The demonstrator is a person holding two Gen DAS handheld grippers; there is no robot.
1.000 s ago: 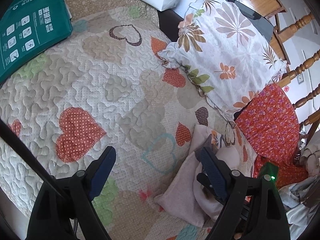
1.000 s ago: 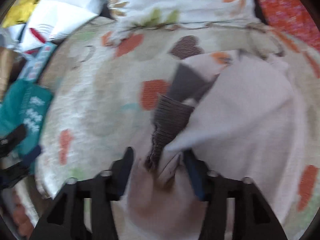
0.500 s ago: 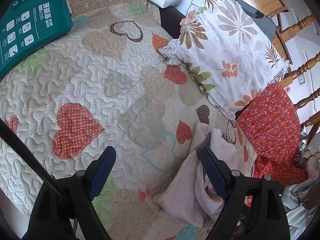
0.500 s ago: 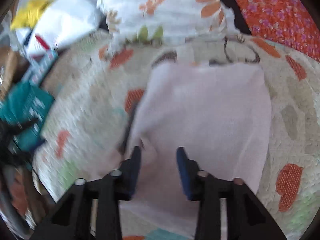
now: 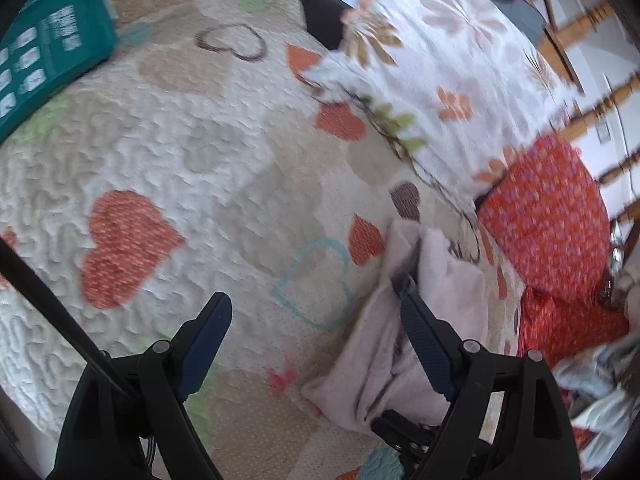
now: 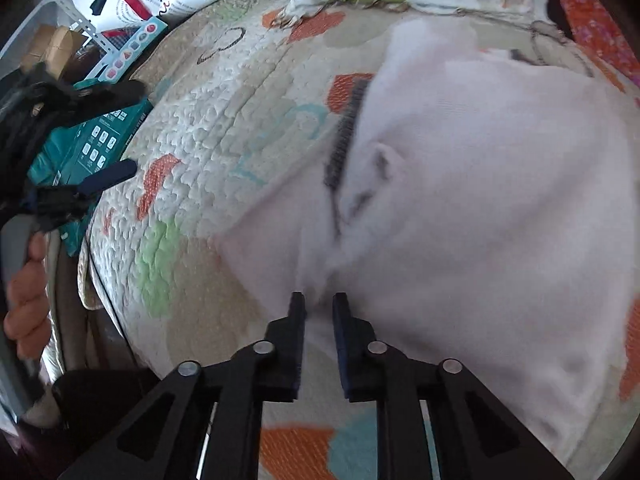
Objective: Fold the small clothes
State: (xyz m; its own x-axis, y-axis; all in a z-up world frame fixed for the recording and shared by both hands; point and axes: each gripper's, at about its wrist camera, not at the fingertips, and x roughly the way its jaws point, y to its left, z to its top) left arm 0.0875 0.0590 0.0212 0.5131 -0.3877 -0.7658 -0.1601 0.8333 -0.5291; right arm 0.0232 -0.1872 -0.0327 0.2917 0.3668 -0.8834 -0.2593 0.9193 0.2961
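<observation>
The small pale-pink knit garment (image 6: 480, 208) lies bunched on the cream quilted bedspread patterned with hearts (image 5: 192, 152), toward the edge nearest the white leaf-print pillow (image 5: 440, 80) and the red flowered cloth (image 5: 548, 220); a dark ribbed cuff or band (image 6: 344, 136) shows at its left fold. The right tool (image 6: 318, 304) is closing its jaws on a pinch of the garment's near hem, with pink fabric between the tips, though whether the pads press it firmly yet I cannot tell for sure. The left tool (image 5: 316, 316) stands wide apart and empty, one finger over bare bedspread, the other just at the garment's left edge. This looks like the opening step: taking hold so the piece can be spread flat. The next move likely calls for a secure pinch, then a second hold by the left tool on another corner before lifting. A green printed box (image 5: 44, 56) sits at the bedspread's far left corner.
</observation>
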